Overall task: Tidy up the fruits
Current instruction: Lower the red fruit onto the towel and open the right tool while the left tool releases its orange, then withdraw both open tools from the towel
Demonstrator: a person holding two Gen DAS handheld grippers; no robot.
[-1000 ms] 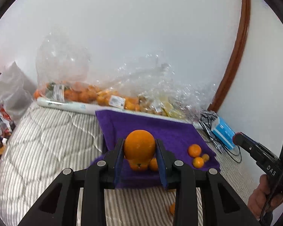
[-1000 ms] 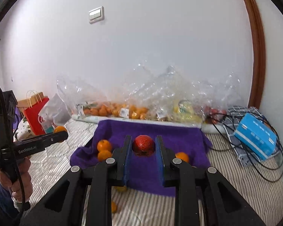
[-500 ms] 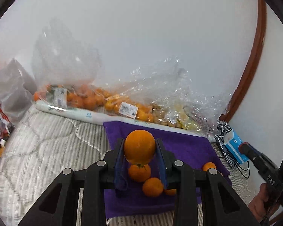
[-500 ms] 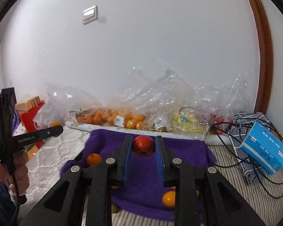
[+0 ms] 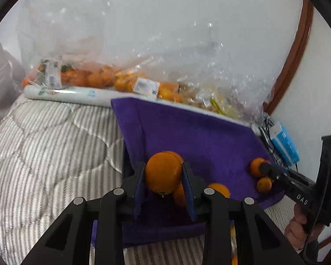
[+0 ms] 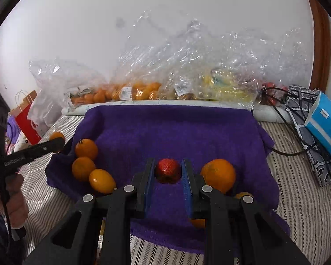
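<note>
Gripping an orange (image 5: 163,172), the left tongs (image 5: 163,176) hang over the near left part of the purple towel (image 5: 198,137) spread on the striped bed (image 5: 44,143). The right tongs (image 6: 168,172) are clenched on a small red fruit (image 6: 167,170) above the towel's near middle. On the towel, three oranges (image 6: 86,148) cluster at its left edge and a larger orange (image 6: 218,174) sits just right of the red fruit. Clear bags of fruit (image 6: 143,90) line the wall behind the towel.
</note>
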